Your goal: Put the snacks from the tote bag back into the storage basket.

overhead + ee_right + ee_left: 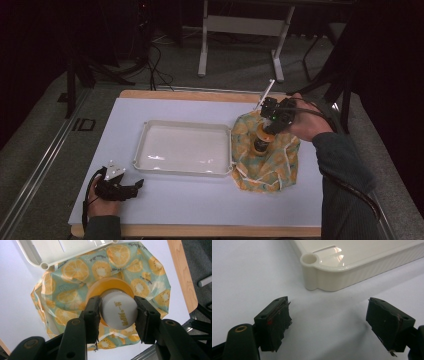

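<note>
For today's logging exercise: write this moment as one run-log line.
right gripper: shut on bottle cap above fruit-print bag | left gripper: open, empty, near tray corner

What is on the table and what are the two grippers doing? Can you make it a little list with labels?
table: white mat on a wooden top
tray: cream, empty, mid-table
cloth: orange-slice print, right of the tray, touching its corner
bottle: orange with a grey cap, standing on the cloth
right gripper: shut on the bottle's cap
left gripper: open, holding nothing, low over the mat near the tray's corner
</note>
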`<state>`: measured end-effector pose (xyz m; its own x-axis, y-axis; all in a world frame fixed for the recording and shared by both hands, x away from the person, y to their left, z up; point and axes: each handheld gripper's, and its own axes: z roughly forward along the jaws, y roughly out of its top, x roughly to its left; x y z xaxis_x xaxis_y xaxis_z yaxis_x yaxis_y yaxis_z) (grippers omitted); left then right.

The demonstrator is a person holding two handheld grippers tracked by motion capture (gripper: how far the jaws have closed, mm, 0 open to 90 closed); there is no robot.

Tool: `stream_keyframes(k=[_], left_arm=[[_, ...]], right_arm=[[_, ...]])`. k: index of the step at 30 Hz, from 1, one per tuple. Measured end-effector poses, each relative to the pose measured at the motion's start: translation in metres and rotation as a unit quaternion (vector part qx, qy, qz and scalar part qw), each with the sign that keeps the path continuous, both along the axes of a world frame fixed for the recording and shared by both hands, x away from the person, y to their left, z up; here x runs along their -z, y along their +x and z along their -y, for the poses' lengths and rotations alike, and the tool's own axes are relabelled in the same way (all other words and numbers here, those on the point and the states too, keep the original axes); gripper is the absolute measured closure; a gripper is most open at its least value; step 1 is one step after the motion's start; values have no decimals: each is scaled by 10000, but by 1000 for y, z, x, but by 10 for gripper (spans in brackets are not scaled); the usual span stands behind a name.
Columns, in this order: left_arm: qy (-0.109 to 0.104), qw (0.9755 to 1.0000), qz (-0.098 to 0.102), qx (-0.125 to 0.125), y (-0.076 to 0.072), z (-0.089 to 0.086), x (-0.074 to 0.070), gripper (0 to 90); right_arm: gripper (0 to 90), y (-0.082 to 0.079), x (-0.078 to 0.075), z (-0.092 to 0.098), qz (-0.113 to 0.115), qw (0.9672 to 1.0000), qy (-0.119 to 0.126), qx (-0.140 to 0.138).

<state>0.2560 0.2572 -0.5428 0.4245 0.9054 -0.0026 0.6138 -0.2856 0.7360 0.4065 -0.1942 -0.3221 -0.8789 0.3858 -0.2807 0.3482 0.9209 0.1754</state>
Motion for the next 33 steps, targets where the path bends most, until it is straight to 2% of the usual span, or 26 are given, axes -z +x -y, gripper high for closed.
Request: stream_keyframes(k=[24, 33], left_arm=[[6, 10000, 1, 14, 0, 0, 0, 194], [9, 10000, 0, 19, 0, 0, 0, 193]], right_arm=[[585, 0, -13, -1, 295, 9995, 121, 45], [585, -2, -18, -6, 392, 9990, 201, -70]])
